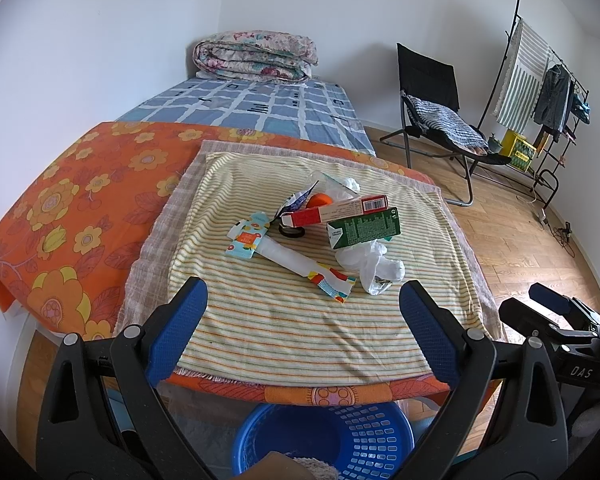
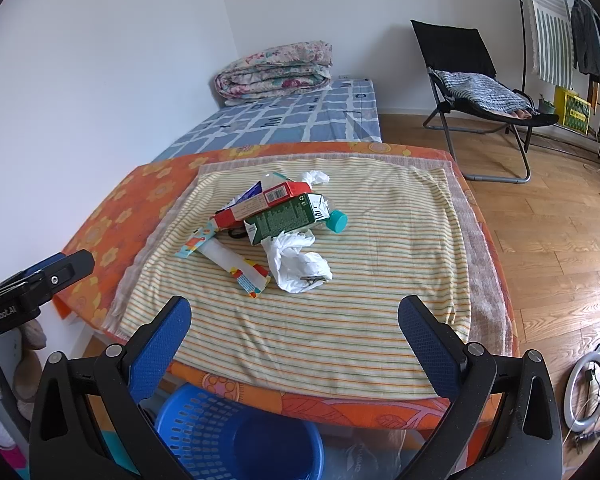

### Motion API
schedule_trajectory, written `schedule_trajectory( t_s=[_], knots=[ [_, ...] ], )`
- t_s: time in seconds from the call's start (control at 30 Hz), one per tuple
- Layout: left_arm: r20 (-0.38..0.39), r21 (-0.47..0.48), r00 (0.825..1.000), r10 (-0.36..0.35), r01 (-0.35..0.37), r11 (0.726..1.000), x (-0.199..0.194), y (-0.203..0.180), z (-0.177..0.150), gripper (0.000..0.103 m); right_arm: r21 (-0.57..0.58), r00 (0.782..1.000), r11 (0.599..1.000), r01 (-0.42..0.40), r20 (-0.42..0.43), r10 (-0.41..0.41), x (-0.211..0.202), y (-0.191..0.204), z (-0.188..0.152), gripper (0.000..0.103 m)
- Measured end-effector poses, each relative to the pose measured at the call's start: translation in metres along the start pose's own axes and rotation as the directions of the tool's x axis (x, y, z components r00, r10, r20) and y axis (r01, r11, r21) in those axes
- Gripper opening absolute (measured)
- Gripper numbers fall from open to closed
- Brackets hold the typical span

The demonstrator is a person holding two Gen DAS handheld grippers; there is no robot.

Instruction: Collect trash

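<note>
Both claws hovering at the near edge of the surface, nothing grasped: left claw spread wide and empty, right claw likewise spread and empty. Trash heaped mid-surface on the striped cloth, straight ahead and farther off than either claw. Nearest of the heap: crumpled white plastic bag, just left of centre for the right claw, slightly right of centre for the left. Beside it, a rolled white wrapper with printed ends, long axis running far-left to near-right, diagonal to both claws. Farther back, green carton under red box, both lying roughly left to right. Blue basket below the near edge, under the claws. Probably a short forward reach for either claw; right seemingly a touch nearer the bag.
</note>
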State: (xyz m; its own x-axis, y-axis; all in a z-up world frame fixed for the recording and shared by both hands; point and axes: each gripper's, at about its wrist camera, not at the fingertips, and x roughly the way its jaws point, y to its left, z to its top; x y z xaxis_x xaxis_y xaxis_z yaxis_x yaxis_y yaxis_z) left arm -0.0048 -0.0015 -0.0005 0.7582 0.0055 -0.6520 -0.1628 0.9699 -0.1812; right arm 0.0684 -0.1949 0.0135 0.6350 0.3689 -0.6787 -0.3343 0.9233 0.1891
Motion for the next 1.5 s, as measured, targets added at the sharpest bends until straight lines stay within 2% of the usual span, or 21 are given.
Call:
schedule_trajectory(
  t_s=[0.37,0.67,0.9,1.07,1.17,1.3,1.43,1.5],
  knots=[
    [-0.052,-0.022,0.998,0.017,-0.018,1.000,0.005,0.029,-0.004,0.098,0.000,1.000,1.000,-0.002,0.012,0.002,0.002,-0.003,-0.005,0.103],
    [-0.066,-0.024,0.997,0.034,-0.035,0.999,0.021,0.046,-0.002,0.098,-0.023,0.999,0.999,-0.043,0.029,0.043,0.005,-0.005,-0.006,0.103],
    [-0.098,-0.024,0.995,0.012,-0.014,1.000,0.041,0.050,0.010,0.098,-0.068,0.999,0.997,-0.035,0.013,0.036,0.015,-0.003,0.002,0.103],
    [-0.124,-0.066,0.992,-0.038,0.030,0.997,0.054,0.052,0.018,0.097,-0.075,0.998,0.996,-0.055,-0.016,0.053,0.025,-0.005,0.013,0.103],
    [-0.129,-0.056,0.991,-0.040,0.033,0.998,0.063,0.050,0.024,0.097,-0.082,0.997,0.994,-0.075,-0.031,0.072,0.030,-0.008,0.020,0.103],
    [-0.129,-0.021,0.992,-0.013,0.011,1.000,0.078,0.050,0.029,0.096,-0.034,0.995,0.995,-0.097,-0.038,0.096,0.035,-0.017,0.027,0.103],
    [-0.159,-0.037,0.987,-0.006,0.000,0.999,0.096,0.061,0.032,0.086,0.002,0.992,0.994,-0.112,-0.050,0.112,0.046,-0.026,0.036,0.103],
    [-0.169,-0.055,0.986,-0.008,-0.002,0.998,0.104,0.068,0.035,0.086,0.019,0.991,0.993,-0.116,-0.061,0.117,0.055,-0.032,0.041,0.103]
  ],
)
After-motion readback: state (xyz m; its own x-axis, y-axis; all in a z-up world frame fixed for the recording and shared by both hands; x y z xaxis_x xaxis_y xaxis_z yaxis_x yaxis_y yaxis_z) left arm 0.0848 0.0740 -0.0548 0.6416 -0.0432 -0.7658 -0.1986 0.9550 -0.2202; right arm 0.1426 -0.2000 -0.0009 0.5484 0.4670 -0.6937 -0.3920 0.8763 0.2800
